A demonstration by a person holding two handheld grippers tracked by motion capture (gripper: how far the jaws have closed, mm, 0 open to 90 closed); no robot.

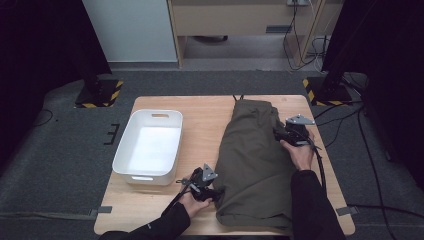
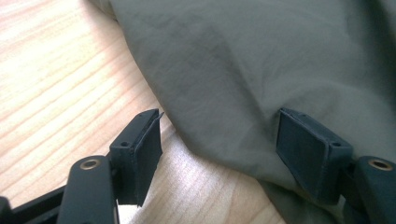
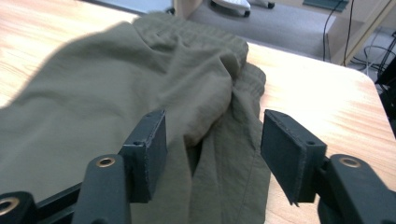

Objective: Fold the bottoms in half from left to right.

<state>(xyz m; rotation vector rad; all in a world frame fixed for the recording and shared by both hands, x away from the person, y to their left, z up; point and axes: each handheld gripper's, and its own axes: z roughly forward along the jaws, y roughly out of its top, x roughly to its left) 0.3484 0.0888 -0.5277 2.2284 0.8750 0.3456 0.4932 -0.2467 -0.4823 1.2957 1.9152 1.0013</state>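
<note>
One olive-green garment (image 1: 255, 160) lay right of centre in the high view. One white bin (image 1: 149, 145) stood at centre left. One wooden table (image 1: 205, 115) carried both. Two claws were counted: the left claw (image 1: 218, 192) at lower centre, the right claw (image 1: 276, 133) at centre right. Two yellow-and-black striped stand bases (image 1: 100, 93) sat on the floor, upper left and upper right.

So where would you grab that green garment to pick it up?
Probably by its edges. The olive garment lies flat on the table, so a side-on pinch suits: the left gripper at the near-left hem, the right gripper at the raised fold on the right edge. Both are open.
</note>
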